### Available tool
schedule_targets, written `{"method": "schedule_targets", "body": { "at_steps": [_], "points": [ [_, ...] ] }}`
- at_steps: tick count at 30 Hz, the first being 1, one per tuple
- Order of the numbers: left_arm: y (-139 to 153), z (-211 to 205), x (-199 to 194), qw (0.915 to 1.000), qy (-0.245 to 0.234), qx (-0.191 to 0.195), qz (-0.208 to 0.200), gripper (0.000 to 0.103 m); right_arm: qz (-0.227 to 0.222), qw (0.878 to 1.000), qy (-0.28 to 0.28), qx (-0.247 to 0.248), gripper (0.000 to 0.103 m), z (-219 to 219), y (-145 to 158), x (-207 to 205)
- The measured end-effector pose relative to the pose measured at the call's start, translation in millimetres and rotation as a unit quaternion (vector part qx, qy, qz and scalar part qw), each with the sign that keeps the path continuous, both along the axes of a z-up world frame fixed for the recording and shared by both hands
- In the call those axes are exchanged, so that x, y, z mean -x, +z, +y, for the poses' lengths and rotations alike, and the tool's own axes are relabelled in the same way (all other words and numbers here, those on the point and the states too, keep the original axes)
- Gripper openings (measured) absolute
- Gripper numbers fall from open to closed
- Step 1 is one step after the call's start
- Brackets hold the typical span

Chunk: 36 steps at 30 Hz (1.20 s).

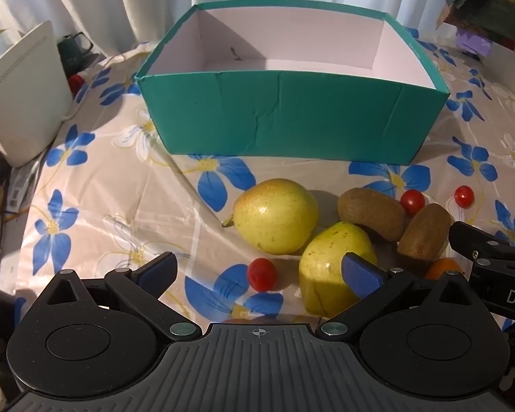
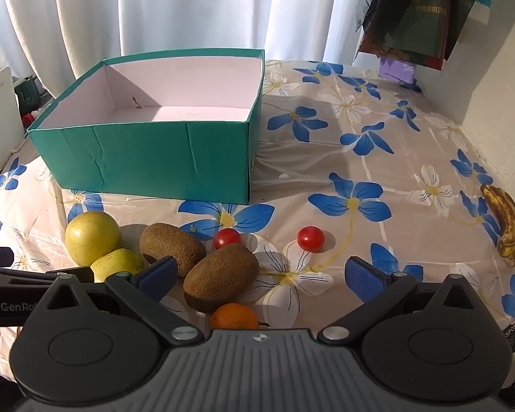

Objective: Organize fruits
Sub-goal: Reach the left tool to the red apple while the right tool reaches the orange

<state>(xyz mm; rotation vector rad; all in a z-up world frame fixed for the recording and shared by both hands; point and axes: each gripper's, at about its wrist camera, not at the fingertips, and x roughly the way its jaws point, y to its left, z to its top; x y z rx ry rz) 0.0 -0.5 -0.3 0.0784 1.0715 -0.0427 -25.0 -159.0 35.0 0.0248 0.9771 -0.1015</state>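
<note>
Through our left wrist view, our left gripper (image 1: 259, 273) gapes wide, grasping nothing, above smooth yellow pears (image 1: 276, 216) and fuzzy oval kiwis (image 1: 372, 213); beyond, the creased teal cardboard box (image 1: 292, 116) holds no fruit. From our right wrist, our right gripper (image 2: 261, 276) likewise stands released over kiwis (image 2: 221, 276), glossy cherry tomatoes (image 2: 310, 238) and an orange (image 2: 234, 316), near the box (image 2: 147, 161).

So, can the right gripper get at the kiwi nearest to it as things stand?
Probably yes. The right gripper has its jaws wide open and holds nothing, and the near kiwi lies just ahead on the tablecloth. Only the second kiwi touching it and the orange fruit crowd it.
</note>
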Motion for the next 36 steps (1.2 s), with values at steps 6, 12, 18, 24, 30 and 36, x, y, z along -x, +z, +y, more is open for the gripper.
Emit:
{"method": "schedule_targets", "body": {
  "at_steps": [6,12,18,24,30,36],
  "points": [
    [-0.5,-1.6,0.8,1.0,0.0,-0.003,0.0,0.103,-0.001,1.0,0.001,-0.003,0.103,-1.0,0.1,0.2],
    [-0.5,0.0,1.8,0.9999,-0.005,-0.009,-0.002,0.103,-0.002,1.0,-0.001,-0.006,0.103,-4.1,-0.9,1.4],
    [5.1,9.4,7.2,0.9996,-0.011,-0.006,-0.024,0.103,-0.007,1.0,-0.009,-0.012,0.103,-10.7,-0.3,3.6],
    [3.1,21.4,21.3,0.9989,-0.036,0.021,-0.021,0.103,-0.008,1.0,-0.014,-0.02,0.103,-14.8,-2.6,4.7],
    [0.0,38.4,42.8,0.9961,-0.068,0.055,0.002,0.103,0.001,1.0,-0.012,-0.024,0.103,-16.2,-8.6,3.6],
    [-14.4,40.2,55.7,0.9932,-0.095,0.066,0.008,0.103,0.007,1.0,-0.009,-0.029,0.103,-15.2,-14.1,0.5]
  ]
}}
